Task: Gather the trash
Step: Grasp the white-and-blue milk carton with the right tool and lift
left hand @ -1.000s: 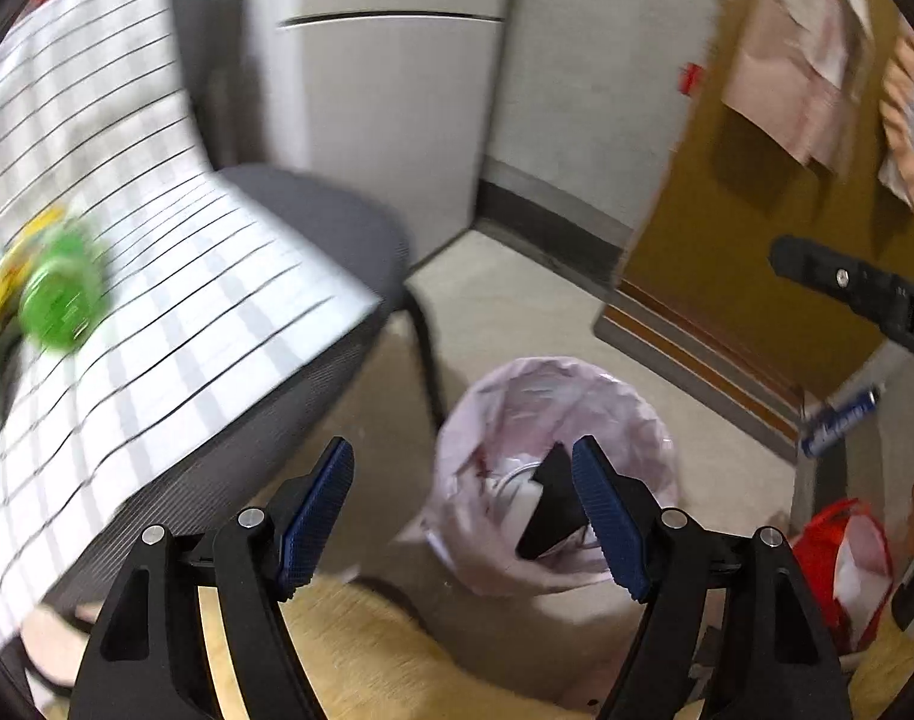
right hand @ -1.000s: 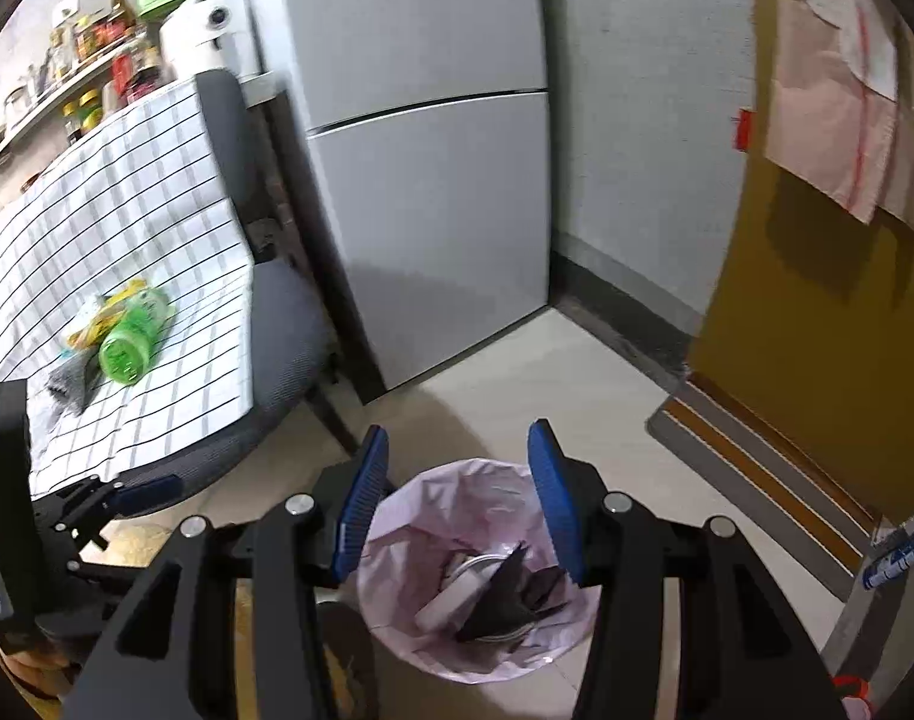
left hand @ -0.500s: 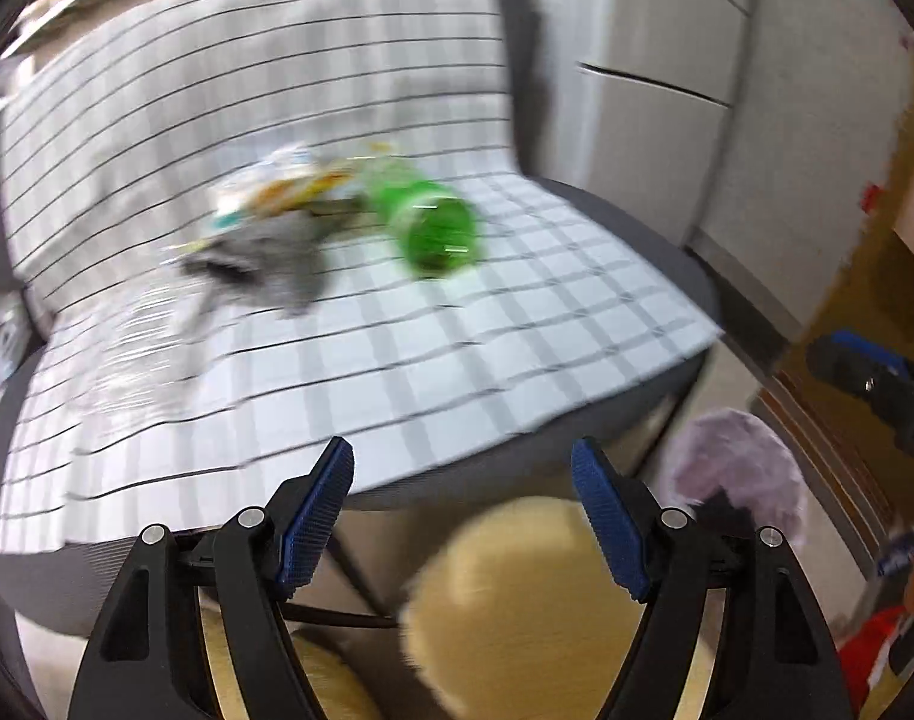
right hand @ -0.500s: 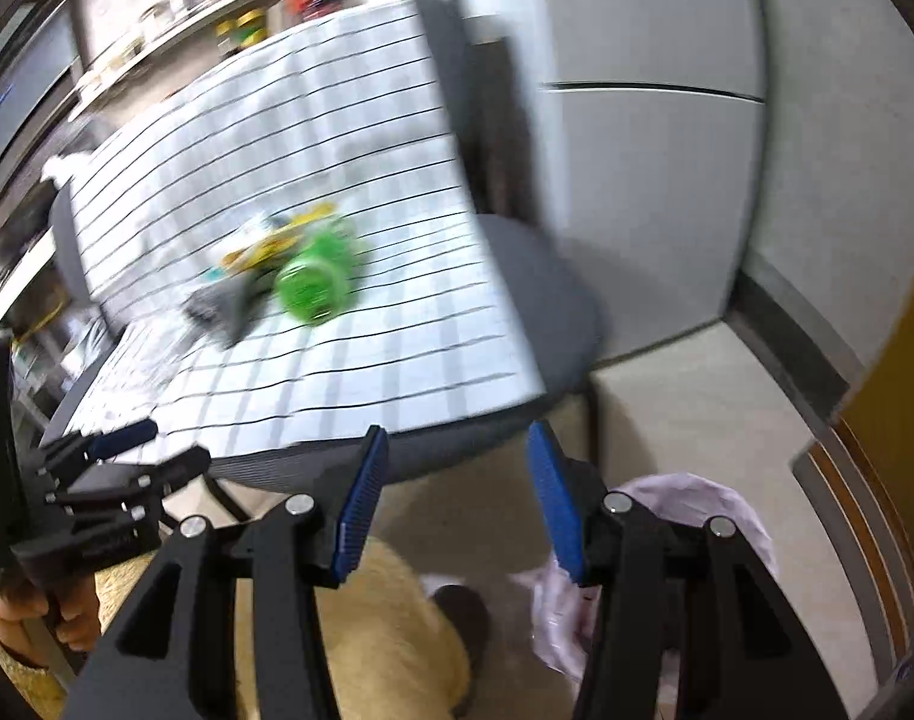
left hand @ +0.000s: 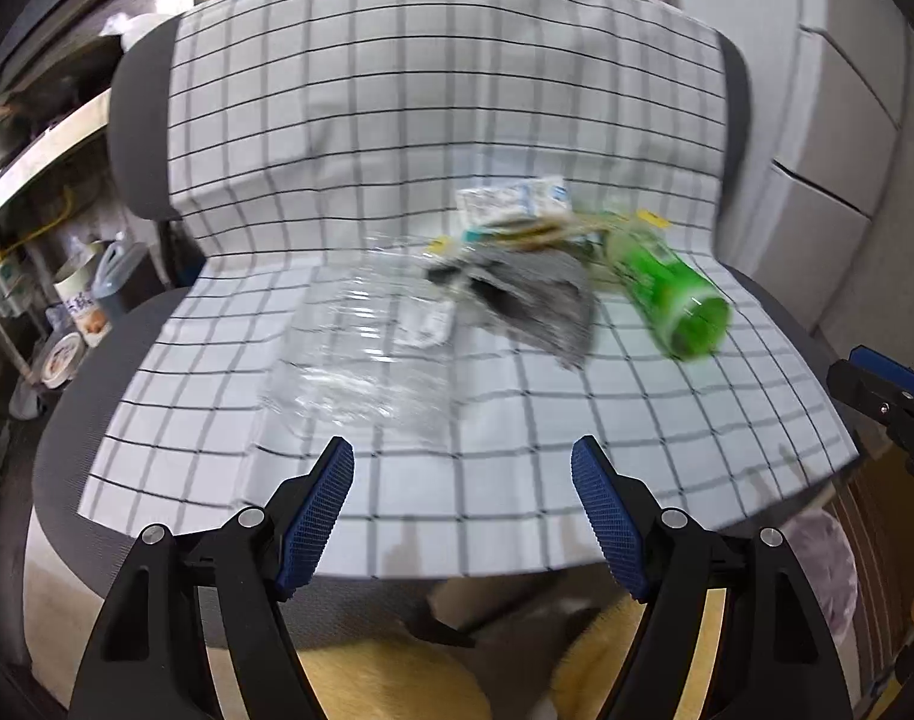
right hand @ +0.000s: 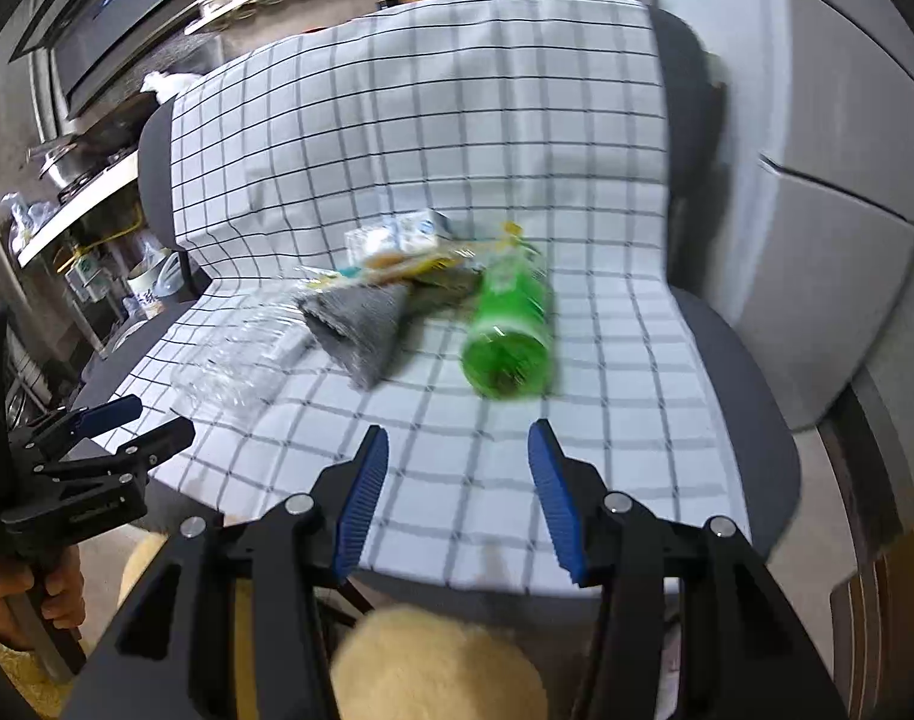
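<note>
Here both grippers, left [left hand: 463, 504] and right [right hand: 457, 492], hold fingers apart, empty, near the checked cloth's [left hand: 517, 516] front edge.

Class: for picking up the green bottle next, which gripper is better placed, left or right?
Right, probably. The green bottle lies almost straight ahead of the open right gripper; from the left gripper it sits off to the side.

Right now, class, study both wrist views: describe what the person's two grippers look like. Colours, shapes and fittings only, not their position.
The left gripper and right gripper match: black angular plastic arms with silver rivet-like pivots, each carrying two blue fingers with a fine ribbed texture. No cables or readable markings show. In the right wrist view, the hand grips the left tool's dark handle above a mustard-coloured cuff.
</note>
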Demonstrator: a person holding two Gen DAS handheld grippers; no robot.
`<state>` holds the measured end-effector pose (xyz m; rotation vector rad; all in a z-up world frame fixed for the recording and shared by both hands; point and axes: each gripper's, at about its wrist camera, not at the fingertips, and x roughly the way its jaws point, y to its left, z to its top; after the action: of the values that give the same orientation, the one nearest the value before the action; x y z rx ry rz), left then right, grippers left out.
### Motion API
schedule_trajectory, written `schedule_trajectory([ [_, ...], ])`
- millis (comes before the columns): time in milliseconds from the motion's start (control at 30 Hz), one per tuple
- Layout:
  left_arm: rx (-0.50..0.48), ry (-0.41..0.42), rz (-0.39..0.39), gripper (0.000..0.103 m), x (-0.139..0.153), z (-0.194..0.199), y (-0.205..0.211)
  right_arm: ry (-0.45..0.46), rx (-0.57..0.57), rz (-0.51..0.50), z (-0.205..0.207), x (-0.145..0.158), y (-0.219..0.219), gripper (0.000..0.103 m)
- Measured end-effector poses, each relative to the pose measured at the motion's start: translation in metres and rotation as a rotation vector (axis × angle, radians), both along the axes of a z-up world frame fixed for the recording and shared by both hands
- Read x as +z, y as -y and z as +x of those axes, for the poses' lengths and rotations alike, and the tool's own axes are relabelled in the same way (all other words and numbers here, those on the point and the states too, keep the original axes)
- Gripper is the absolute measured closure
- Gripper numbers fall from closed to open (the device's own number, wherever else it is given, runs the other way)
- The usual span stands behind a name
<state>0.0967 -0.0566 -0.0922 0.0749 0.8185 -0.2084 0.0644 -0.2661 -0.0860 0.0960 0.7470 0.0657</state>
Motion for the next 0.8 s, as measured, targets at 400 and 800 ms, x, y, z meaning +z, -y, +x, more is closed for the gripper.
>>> schedule_trajectory([
  [400,0.074,0.025,0.016,0.027,0.021,0.086,-0.027,0.014,0.101,-0.022,0.130,0.019,-0.041,0.047],
  [800,0.123,-0.016,0.007,0.026,0.001,0.151,-0.049,-0.107,0.098,-0.041,0.266,-0.029,-0.046,0.046],
])
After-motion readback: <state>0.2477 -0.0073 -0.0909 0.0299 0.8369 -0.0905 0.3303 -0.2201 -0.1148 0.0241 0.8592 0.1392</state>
